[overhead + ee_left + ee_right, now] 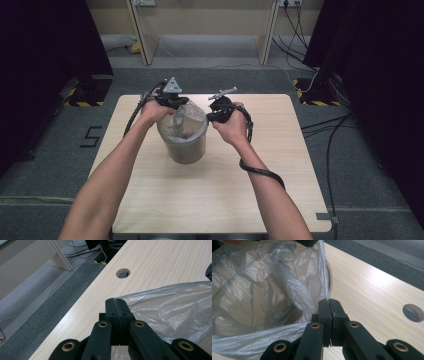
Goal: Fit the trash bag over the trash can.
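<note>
plastic bag (262,290) between both clamped grippers

left gripper (172,102) clamped, right gripper (216,114) clamped

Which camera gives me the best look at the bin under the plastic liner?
The high view: the bin stands whole on the table, the liner over its mouth. The right gripper view catches just a rim edge; the left gripper view has liner film.

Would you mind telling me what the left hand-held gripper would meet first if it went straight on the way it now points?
Probably nothing close: the left hand-held gripper, shut on the plastic bag edge, points over bare table toward a round hole. The way looks free, though depth is hard to judge.
</note>
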Demonstrator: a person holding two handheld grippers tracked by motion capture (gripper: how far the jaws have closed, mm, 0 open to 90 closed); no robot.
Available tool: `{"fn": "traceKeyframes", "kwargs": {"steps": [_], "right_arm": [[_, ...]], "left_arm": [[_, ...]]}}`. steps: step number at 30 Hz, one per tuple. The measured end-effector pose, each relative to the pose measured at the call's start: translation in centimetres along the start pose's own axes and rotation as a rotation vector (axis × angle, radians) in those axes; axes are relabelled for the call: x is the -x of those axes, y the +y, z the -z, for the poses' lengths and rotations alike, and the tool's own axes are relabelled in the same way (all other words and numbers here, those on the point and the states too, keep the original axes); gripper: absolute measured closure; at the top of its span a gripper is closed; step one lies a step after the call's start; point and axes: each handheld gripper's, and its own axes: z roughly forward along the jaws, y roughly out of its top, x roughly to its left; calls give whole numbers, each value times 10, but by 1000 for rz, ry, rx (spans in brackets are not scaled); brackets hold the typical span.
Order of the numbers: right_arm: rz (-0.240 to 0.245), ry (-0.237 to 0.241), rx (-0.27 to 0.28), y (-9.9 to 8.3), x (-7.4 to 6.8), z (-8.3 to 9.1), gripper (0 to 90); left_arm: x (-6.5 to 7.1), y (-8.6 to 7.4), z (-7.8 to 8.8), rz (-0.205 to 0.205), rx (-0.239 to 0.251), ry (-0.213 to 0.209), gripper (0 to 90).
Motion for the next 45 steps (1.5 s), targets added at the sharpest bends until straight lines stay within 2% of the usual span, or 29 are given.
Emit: {"fn": "traceKeyframes", "kwargs": {"steps": [7, 11, 17, 22, 27, 31, 42, 45], "right_arm": [[-7, 2, -8, -2, 2, -1, 891], [-6, -2, -16, -4, 4, -2, 892], [-15, -7, -25, -7, 8, -5, 892], [-7, -16, -31, -8, 8, -6, 865], [1, -25, -18, -7, 9, -1, 794], [-5, -27, -9, -7, 9, 3, 774], [6, -33, 1, -2, 7, 8, 746], [1, -35, -3, -2, 8, 8, 751]], "left_arm": [[0, 2, -3, -4, 2, 3, 854], [-1, 3, -3, -2, 1, 2, 793], [-2, 2, -4, -7, -16, -21, 732], [-4, 2, -3, -7, -16, -21, 696], [-7, 1, 3, 23, 9, -30, 619], [-8, 1, 11, 42, 31, -21, 542], [-13, -5, 27, 40, 33, -47, 521], [-12, -5, 29, 40, 35, -67, 519]]}}
